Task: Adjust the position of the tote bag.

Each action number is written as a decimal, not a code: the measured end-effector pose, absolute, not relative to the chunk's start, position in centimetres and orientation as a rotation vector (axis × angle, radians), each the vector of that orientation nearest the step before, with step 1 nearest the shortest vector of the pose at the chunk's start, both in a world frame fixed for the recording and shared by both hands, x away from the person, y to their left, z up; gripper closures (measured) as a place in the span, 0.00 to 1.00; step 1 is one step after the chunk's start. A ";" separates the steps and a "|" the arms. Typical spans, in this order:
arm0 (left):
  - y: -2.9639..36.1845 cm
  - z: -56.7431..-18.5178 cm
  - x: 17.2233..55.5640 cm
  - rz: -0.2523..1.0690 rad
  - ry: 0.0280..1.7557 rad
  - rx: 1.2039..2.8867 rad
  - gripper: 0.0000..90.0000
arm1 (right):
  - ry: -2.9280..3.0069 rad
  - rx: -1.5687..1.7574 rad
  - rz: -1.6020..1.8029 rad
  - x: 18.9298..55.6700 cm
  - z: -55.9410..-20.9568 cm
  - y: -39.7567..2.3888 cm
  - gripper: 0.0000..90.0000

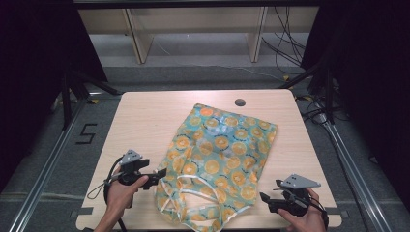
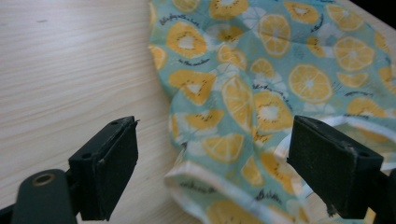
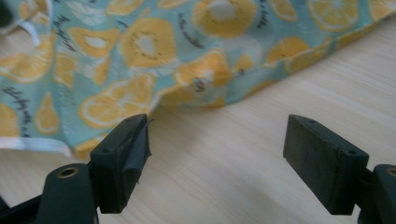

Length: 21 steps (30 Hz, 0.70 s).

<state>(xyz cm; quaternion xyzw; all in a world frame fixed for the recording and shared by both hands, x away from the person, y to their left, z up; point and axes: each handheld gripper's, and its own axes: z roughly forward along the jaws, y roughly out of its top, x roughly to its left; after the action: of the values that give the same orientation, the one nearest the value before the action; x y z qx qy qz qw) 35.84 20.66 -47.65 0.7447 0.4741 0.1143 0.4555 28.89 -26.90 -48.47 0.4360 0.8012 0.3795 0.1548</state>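
Wooden table (image 1: 140, 121), dark room. Orange-print garment (image 1: 220, 159) lies rumpled mid-table, white-trimmed edge twd person. L gripper (image 1: 157, 173) jaws apart at its near-left edge; R gripper (image 1: 265, 199) jaws apart beside right edge. Nothing grasped yet; whole job left.

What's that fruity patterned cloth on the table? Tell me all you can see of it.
The cloth looks like thin teal fabric printed with orange slices and small dark writing, trimmed with white edging that forms loops at the near end, perhaps an apron or bag. It lies rumpled, mostly flat, slanting across the wooden table. The left gripper stands open around its near edge; the right gripper is open beside it, apart.
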 end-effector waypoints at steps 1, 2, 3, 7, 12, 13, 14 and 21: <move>20.4 -47.6 36.3 0.280 1.158 1.838 0.17 | 2.305 1.224 1.109 29.0 -48.4 -26.8 0.26; 20.2 -47.6 36.7 0.281 1.145 1.856 0.17 | 2.296 1.280 1.115 28.8 -48.3 -26.3 0.26; 20.1 -47.5 37.1 0.279 1.142 1.872 0.17 | 2.312 1.214 1.120 29.1 -48.2 -26.3 0.26; 19.8 -47.5 39.3 0.255 1.163 1.914 0.17 | 2.323 1.190 1.123 29.2 -48.1 -25.0 0.26; 19.4 -48.5 40.7 0.215 1.190 1.951 0.17 | 2.311 1.189 1.130 29.3 -47.6 -23.3 0.27; 19.4 -48.6 40.8 0.208 1.189 1.960 0.17 | 2.324 1.187 1.105 29.5 -47.6 -22.9 0.27; 19.2 -48.8 40.9 0.200 1.187 1.970 0.17 | 2.326 1.192 1.097 29.6 -47.6 -22.7 0.28; 18.8 -50.0 42.0 0.163 1.190 1.998 0.26 | 2.375 1.246 0.973 31.1 -48.7 -22.0 0.37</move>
<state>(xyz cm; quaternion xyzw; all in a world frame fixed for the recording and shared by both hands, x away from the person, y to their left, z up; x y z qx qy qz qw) 42.01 18.78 -50.02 0.7876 0.4693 0.0643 0.3941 31.13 -21.97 -48.67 0.4322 0.8238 0.3376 0.1435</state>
